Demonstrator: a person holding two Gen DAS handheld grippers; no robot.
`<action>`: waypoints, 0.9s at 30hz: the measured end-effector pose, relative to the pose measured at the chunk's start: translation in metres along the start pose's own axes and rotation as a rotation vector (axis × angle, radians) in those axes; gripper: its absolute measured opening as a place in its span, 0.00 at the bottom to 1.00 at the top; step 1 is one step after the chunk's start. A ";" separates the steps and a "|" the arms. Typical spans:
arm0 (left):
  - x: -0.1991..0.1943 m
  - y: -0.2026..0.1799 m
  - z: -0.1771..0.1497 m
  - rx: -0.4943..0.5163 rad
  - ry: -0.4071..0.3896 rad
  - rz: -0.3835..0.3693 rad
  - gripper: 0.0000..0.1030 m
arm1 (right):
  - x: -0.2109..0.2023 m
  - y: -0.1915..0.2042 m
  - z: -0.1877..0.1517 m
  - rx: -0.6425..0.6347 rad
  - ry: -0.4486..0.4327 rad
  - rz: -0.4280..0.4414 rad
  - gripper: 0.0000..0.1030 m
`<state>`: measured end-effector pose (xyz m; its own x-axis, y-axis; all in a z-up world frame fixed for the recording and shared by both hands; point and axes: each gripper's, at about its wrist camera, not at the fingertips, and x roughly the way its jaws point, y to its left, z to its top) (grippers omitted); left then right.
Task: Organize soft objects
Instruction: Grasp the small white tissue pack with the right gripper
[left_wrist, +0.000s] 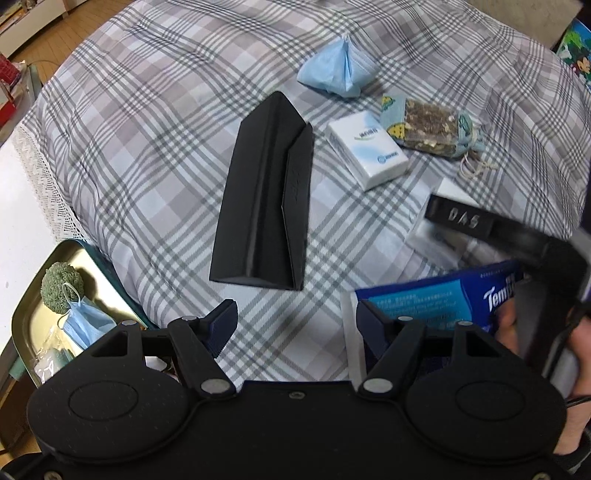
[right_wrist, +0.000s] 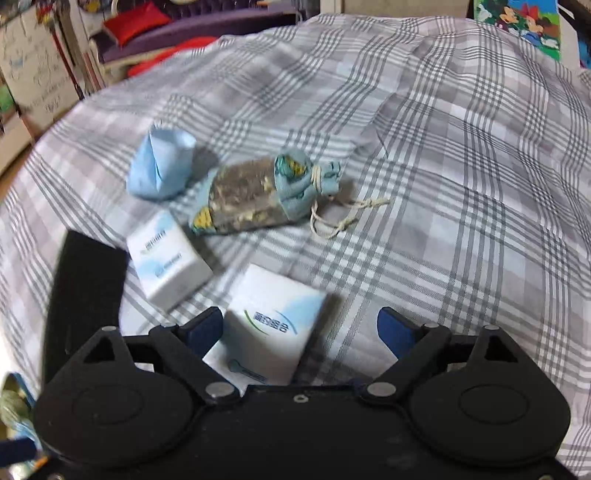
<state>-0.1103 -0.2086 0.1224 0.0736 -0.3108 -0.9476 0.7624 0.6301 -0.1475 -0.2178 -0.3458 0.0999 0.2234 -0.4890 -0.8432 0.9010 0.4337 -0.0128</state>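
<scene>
Right gripper over a white tissue pack, fingers apart

We see the right gripper (right_wrist: 301, 328) with its fingers wide apart and the near white tissue pack (right_wrist: 271, 328) lying between them on the checked bedspread (right_wrist: 461, 221), closer to the left finger, not clamped. The left gripper (left_wrist: 295, 325) stands open and empty. At near left, the metal tin (left_wrist: 27, 299) holds a blue face mask (left_wrist: 86, 325) and a green ball (left_wrist: 59, 286).

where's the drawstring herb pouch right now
In the right wrist view the drawstring pouch lies mid-frame on the plaid bedcover, just right of the crumpled blue mask.
</scene>
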 end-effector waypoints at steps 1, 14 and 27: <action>-0.001 0.000 0.001 -0.002 -0.003 0.003 0.65 | 0.002 0.001 0.000 -0.005 0.001 0.001 0.89; 0.002 -0.025 0.020 0.020 -0.004 0.026 0.65 | 0.003 -0.016 0.002 0.060 0.015 0.092 0.48; 0.005 -0.055 0.062 0.048 -0.012 -0.014 0.75 | 0.003 -0.068 0.011 0.290 -0.031 -0.011 0.48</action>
<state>-0.1121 -0.2891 0.1433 0.0701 -0.3285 -0.9419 0.7931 0.5910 -0.1471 -0.2739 -0.3849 0.1048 0.2207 -0.5169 -0.8271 0.9710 0.1965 0.1362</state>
